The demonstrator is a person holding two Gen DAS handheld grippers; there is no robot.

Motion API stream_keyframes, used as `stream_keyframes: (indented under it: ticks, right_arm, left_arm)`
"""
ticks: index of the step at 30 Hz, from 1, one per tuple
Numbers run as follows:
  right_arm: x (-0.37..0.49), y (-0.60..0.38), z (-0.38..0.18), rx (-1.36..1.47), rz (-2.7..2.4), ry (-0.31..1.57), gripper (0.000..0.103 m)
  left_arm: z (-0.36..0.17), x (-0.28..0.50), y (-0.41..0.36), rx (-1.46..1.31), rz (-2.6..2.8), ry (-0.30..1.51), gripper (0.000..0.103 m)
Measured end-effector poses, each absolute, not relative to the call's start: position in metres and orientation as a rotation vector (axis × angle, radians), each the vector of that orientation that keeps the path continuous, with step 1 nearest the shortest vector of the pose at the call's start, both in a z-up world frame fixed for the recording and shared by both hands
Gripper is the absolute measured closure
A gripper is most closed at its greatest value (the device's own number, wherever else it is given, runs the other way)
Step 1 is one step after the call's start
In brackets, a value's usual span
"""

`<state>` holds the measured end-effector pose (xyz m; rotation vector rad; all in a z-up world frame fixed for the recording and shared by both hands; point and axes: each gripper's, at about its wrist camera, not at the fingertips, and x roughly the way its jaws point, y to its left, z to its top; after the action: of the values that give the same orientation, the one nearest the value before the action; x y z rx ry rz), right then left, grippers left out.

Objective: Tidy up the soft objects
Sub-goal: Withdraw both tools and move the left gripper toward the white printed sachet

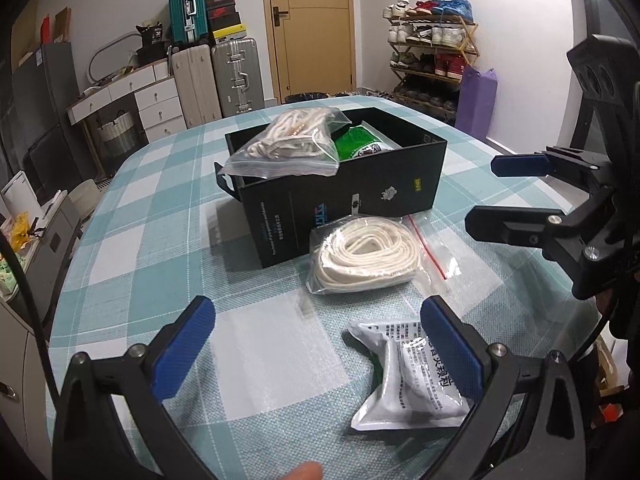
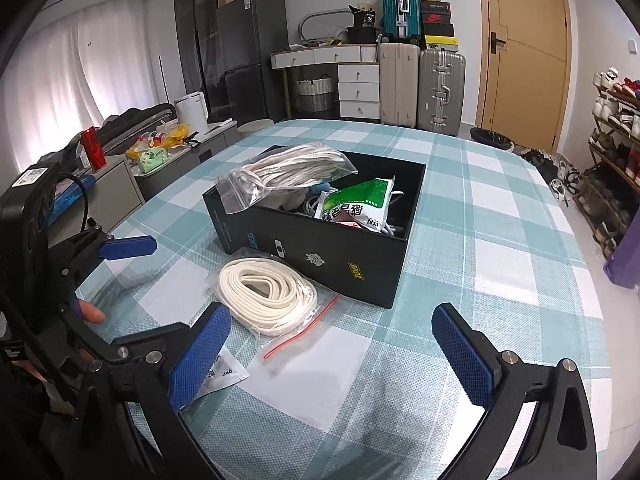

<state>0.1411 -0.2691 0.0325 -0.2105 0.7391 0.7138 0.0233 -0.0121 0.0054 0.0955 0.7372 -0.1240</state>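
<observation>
- Left wrist view: a bagged rope and a green packet are seen already in the black box.
- Left on the bench are a bagged white cord and a white pouch.
- Both the left hand-held gripper and right hand-held gripper are held wide open, empty.

Suitcases, a wooden door and what looks like a shoe rack line the walls.

Setting: lived-in home room. Ahead of the grippers: checked-cloth table, stacked suitcases, shoe rack, fridge, wooden door.
</observation>
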Motion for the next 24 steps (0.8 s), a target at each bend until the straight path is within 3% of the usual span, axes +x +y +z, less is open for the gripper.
stream_keyframes:
  ticks: [24]
  right_arm:
    - [0.143,-0.272,0.022,-0.209,0.712,0.761,0.001]
  left_arm:
    - [-0.019,0.020,-0.037,0.170,-0.263,0.872,0.000]
